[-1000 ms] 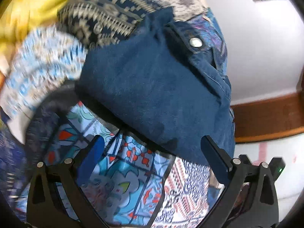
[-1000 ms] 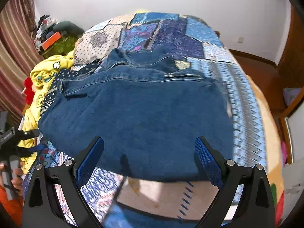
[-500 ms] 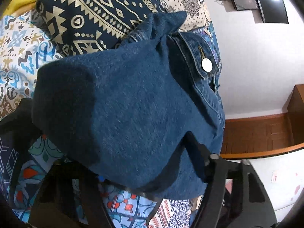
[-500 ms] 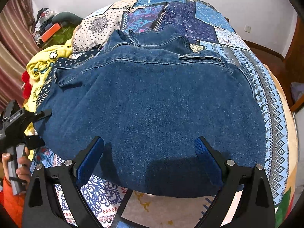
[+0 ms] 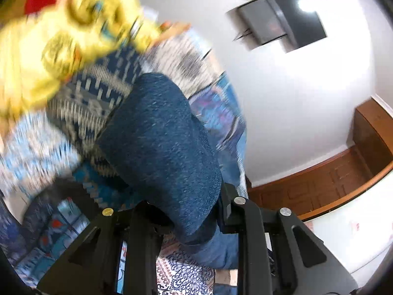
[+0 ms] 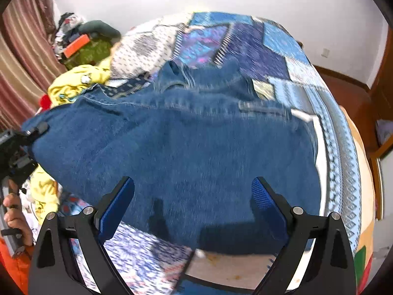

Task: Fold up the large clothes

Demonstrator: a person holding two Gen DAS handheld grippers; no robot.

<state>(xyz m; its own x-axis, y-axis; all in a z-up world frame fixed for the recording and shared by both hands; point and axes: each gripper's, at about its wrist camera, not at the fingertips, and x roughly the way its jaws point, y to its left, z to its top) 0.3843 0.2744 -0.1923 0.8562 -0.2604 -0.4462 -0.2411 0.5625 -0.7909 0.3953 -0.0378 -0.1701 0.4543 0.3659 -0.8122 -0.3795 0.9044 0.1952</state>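
Note:
A large blue denim jacket [image 6: 184,147] lies spread on the patchwork bed quilt [image 6: 258,49]. In the left wrist view a fold of the denim jacket [image 5: 159,147] runs down between the fingers of my left gripper [image 5: 189,211]; its jaws are closing and pinch the cloth, which hides the pads. The right wrist view shows that left gripper [image 6: 22,145] at the jacket's left corner, with a hand [image 6: 14,211] on its handle. My right gripper [image 6: 191,204] hangs open just above the jacket's near hem, nothing between its blue pads [image 6: 266,202].
A yellow garment [image 6: 71,83] and a navy patterned cloth [image 5: 98,98] lie left of the jacket. A clothes pile [image 6: 81,41] sits by the striped curtain [image 6: 22,56]. A wall-mounted screen [image 5: 277,17] and wooden furniture [image 5: 331,179] stand beyond the bed.
My left gripper went from wide open to clamped on the jacket's edge and rose with it, tilting upward. The right gripper moved in over the near hem and stayed open.

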